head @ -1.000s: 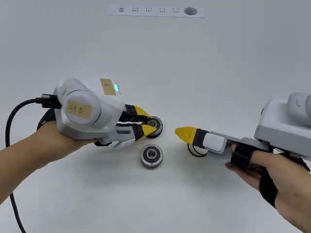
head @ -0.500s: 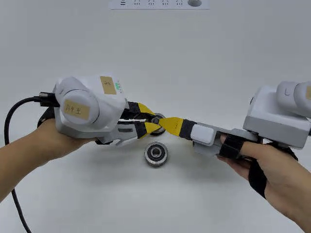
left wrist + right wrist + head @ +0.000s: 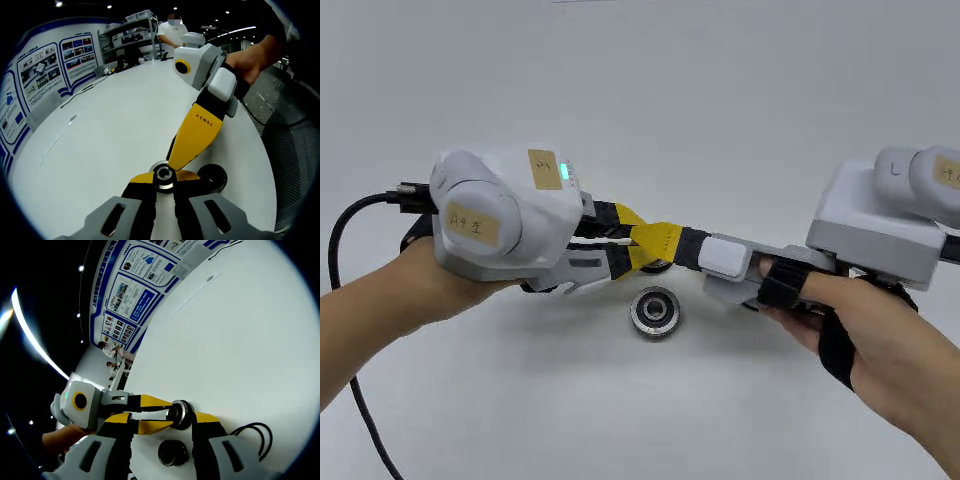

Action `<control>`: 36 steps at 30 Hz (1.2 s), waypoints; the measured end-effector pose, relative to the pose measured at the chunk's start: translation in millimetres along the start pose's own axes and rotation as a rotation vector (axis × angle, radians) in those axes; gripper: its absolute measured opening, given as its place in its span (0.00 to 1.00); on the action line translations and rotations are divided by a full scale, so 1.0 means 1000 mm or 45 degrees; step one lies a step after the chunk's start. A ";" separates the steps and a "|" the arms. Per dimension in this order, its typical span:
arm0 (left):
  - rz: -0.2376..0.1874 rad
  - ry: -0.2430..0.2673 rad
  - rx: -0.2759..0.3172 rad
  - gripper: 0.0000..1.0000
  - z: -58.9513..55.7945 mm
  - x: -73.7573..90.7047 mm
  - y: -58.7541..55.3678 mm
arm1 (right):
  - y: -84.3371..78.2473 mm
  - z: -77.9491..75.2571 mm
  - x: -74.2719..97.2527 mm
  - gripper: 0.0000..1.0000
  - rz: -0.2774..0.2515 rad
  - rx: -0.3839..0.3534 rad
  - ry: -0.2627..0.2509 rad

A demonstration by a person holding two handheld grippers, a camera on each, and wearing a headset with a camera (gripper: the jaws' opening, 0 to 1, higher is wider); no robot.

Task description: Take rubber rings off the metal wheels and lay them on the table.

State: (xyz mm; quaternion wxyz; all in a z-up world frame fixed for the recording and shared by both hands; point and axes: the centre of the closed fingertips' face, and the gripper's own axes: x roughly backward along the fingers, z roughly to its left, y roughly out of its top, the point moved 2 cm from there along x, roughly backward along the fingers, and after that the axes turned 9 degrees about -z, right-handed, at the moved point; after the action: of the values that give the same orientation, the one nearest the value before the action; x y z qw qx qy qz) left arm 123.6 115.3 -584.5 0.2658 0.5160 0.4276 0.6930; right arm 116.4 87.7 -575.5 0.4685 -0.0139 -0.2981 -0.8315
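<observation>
Left gripper (image 3: 164, 179) is clamped on a small silver metal wheel (image 3: 181, 414) with a black rubber ring round its rim, low over the white table (image 3: 720, 130). Can't tell if it's lifted. Right gripper (image 3: 650, 245) has its jaws apart, straddling that wheel. The wheel looks rigid and dense. The ring is probably soft, stretchy and grippy, so catch its outer edge and roll it off sideways. A second matching wheel (image 3: 656, 311) lies flat nearby, and loose black rubber rings (image 3: 248, 427) lie beside it. The tabletop is smooth and matte. Blue wall posters (image 3: 125, 295) and shelving (image 3: 127, 35) are behind.
</observation>
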 end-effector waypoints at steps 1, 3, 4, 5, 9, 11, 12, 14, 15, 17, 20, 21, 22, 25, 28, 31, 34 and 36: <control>0.001 -0.001 -0.001 0.12 0.000 0.000 0.000 | 0.000 0.000 -0.001 0.49 0.002 -0.002 0.003; 0.001 -0.001 0.000 0.12 0.000 0.000 0.000 | -0.001 -0.001 -0.002 0.49 0.006 0.003 -0.003; 0.001 -0.001 0.002 0.12 0.000 0.000 0.000 | -0.001 -0.001 -0.002 0.49 0.010 0.007 -0.002; 0.001 -0.002 0.002 0.12 0.000 0.000 0.000 | -0.002 -0.001 -0.002 0.49 0.012 -0.003 0.001; 0.003 0.000 0.003 0.12 0.001 0.000 0.000 | -0.002 0.000 -0.002 0.49 0.010 -0.014 0.002; 0.003 0.001 0.004 0.12 0.001 0.000 0.000 | -0.002 0.001 -0.002 0.49 0.010 -0.015 0.005; 0.004 0.001 0.004 0.12 0.001 0.000 0.000 | -0.002 0.001 -0.002 0.49 0.010 -0.017 0.005; 0.005 0.002 0.005 0.12 0.001 -0.001 0.000 | -0.002 0.001 -0.001 0.49 0.010 -0.027 0.005; 0.006 0.002 0.004 0.12 0.001 0.000 0.000 | -0.002 0.000 -0.001 0.48 0.009 -0.029 0.005; 0.007 0.003 0.006 0.12 0.001 0.000 0.000 | -0.002 0.000 0.000 0.48 0.006 -0.032 0.005; 0.008 0.004 0.006 0.12 0.001 0.000 0.000 | -0.001 0.000 0.001 0.48 -0.004 -0.036 0.006; 0.009 0.003 0.005 0.12 0.001 0.000 0.000 | -0.001 0.000 0.001 0.48 -0.006 -0.037 0.008; 0.009 0.003 0.005 0.12 0.001 0.000 0.000 | -0.001 0.000 0.001 0.48 -0.006 -0.038 0.008; 0.012 0.001 0.003 0.12 0.000 0.000 0.000 | -0.001 0.000 0.001 0.47 -0.009 -0.035 0.007; 0.012 0.003 0.004 0.12 0.000 0.000 0.000 | 0.000 0.001 0.002 0.46 -0.018 -0.038 0.011; 0.013 0.003 0.004 0.12 0.000 0.000 0.000 | 0.000 0.002 0.002 0.46 -0.015 -0.030 0.010; 0.014 0.003 0.004 0.12 0.000 0.000 0.000 | -0.001 0.002 0.002 0.47 -0.013 -0.025 0.007; 0.014 0.003 0.003 0.12 -0.001 0.000 0.000 | -0.001 0.002 0.002 0.47 -0.012 -0.023 0.005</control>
State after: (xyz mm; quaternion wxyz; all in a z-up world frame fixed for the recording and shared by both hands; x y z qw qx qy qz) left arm 122.9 115.3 -584.7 0.2608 0.5180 0.4259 0.6944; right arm 113.9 88.0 -574.0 0.4651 -0.0149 -0.2898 -0.8364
